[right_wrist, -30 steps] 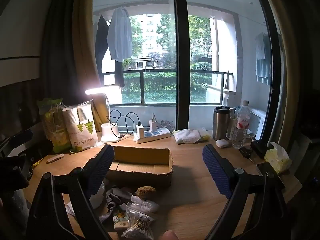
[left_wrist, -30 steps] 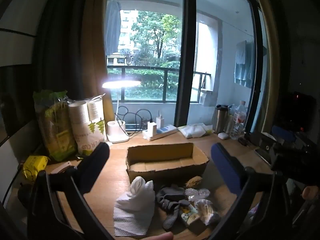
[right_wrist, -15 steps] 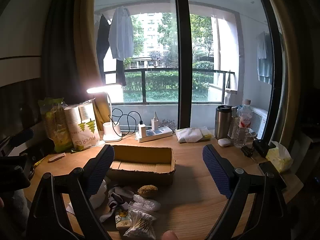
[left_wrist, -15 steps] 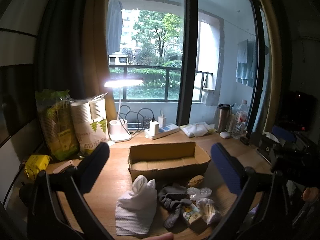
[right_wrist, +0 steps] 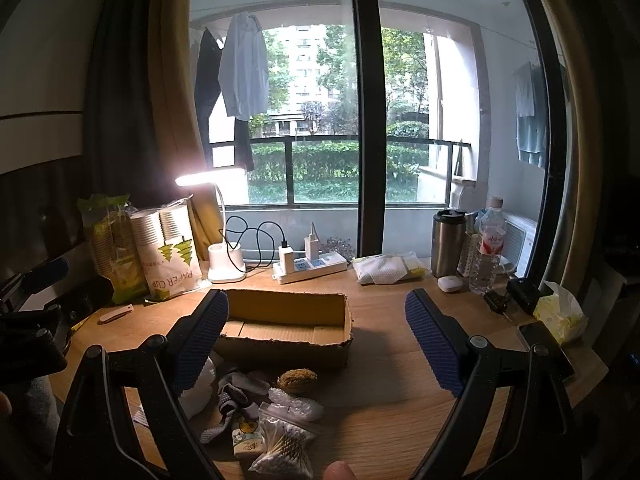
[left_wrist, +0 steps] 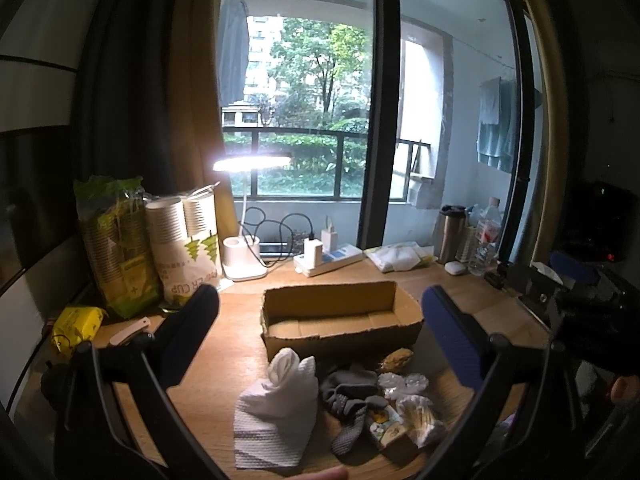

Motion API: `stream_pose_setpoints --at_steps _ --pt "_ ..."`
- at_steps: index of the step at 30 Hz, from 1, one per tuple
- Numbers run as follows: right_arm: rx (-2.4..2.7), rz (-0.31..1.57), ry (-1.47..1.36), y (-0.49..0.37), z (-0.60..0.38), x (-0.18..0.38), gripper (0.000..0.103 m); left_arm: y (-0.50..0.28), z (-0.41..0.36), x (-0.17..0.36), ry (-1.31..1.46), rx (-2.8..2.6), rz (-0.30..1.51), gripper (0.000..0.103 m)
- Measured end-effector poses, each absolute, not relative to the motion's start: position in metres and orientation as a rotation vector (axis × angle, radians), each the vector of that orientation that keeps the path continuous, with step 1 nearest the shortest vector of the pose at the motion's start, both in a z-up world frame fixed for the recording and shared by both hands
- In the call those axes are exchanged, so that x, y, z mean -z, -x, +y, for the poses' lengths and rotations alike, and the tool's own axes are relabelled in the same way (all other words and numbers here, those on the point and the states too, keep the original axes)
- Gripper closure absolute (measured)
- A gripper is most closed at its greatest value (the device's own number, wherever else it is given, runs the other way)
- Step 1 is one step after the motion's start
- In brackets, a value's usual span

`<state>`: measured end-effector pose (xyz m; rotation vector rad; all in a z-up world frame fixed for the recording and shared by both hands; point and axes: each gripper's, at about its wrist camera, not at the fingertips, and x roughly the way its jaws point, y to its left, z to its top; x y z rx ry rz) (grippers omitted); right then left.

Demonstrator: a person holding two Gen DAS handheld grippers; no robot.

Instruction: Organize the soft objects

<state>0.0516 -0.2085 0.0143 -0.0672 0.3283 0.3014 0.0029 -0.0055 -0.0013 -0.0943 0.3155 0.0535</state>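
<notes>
An empty cardboard box sits mid-desk; it also shows in the right wrist view. In front of it lies a pile: a white cloth, a grey sock, a brown loofah ball, clear plastic wraps, a small tissue pack and a bag of cotton swabs. The same sock, loofah ball and swab bag show in the right wrist view. My left gripper is open and empty above the pile. My right gripper is open and empty, right of it.
A lit desk lamp, power strip, paper cup packs, green bag and yellow packet line the back and left. A steel tumbler, water bottle, earbud case, phone and tissues stand right.
Both grippers have drifted slightly; the views shift a little. Both stay open and nothing on the desk has moved.
</notes>
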Motion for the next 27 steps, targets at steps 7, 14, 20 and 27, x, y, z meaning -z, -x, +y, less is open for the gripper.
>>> stream_pose_setpoints --at_steps 7,14,20,27 --pt "-0.302 0.330 0.066 -0.0517 -0.2081 -0.0143 0.011 -0.0043 -0.0050 0.0028 0.096 -0.060 0.320 0.001" --pt "-0.306 0.335 0.067 -0.0519 -0.2056 -0.0150 0.011 -0.0067 -0.0029 0.0040 0.095 -0.064 0.320 0.001" --pt "-0.306 0.333 0.068 -0.0515 -0.2061 -0.0144 0.011 -0.0056 -0.0046 0.0048 0.088 -0.065 0.314 0.001" --pt "-0.306 0.333 0.068 -0.0516 -0.2054 -0.0145 0.011 -0.0044 -0.0058 0.0041 0.087 -0.066 0.309 0.001"
